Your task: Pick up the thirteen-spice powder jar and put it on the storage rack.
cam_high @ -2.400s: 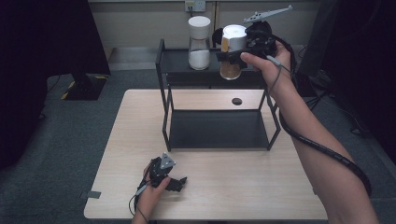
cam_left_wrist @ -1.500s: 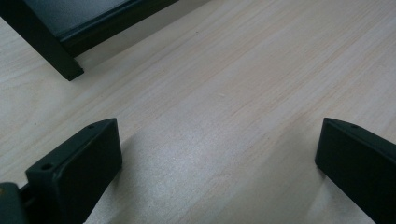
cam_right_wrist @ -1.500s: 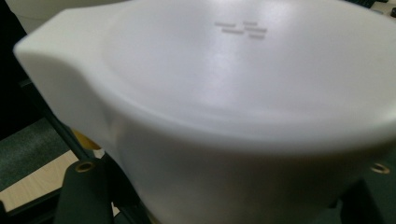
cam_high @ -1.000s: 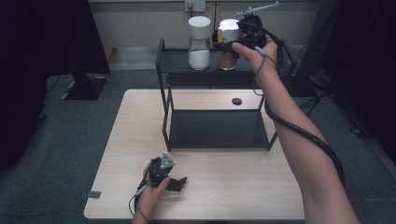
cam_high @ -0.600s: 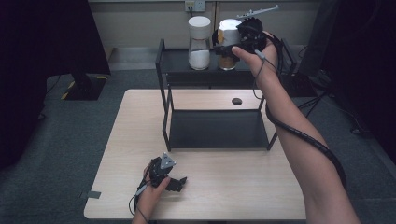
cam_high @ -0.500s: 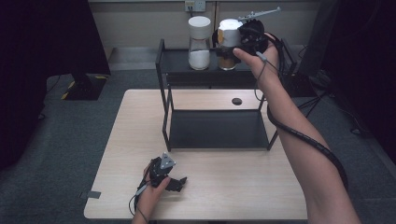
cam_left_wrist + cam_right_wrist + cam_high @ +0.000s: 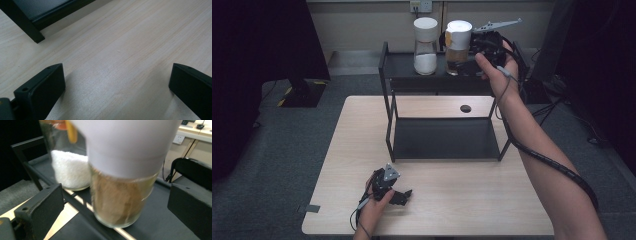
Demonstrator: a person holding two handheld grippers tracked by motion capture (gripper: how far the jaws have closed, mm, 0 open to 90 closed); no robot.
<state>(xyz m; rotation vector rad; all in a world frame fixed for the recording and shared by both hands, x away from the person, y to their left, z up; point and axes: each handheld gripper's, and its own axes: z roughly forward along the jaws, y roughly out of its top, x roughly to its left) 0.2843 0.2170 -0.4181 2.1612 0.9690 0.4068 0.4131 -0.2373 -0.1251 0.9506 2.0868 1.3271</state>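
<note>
Left gripper [image 7: 393,192] sits at 7 o'clock on the desk [image 7: 452,200], held low w/ the hand [image 7: 374,207] under it. Its fingers [image 7: 40,90] are spread wide, nothing btwn them but bare wood. In the left gripper view a rack foot [image 7: 35,37] shows at 11 o'clock, apart from the fingers.

Mid-desk stands the black rack [image 7: 442,137]: lower tray on the desk, top shelf [image 7: 407,67] at 12 o'clock. A small dark hole [image 7: 465,108] lies in the desk just behind the lower tray, at 1 o'clock. The right forearm [image 7: 552,180] runs from 5 o'clock up past the rack's right side, cable [image 7: 557,165] draped along it.

On the top shelf, two glass jars w/ white lids stand upright, near each other but apart. White jar [image 7: 425,47] is about a third full of white grains. Brown jar [image 7: 458,42], at its right, holds brown powder to roughly mid-height and has a small orange label near the lid.

Right gripper [image 7: 477,55] is up at the shelf at 1 o'clock, level w/ the brown jar. Its fingers [image 7: 40,212] have just been opening and now stand wide apart; in the right gripper view the brown jar [image 7: 120,195] sits btwn them, resting on the shelf, gaps on both sides, no pad pressing it. White jar [image 7: 70,172] shows behind at 10 o'clock.
</note>
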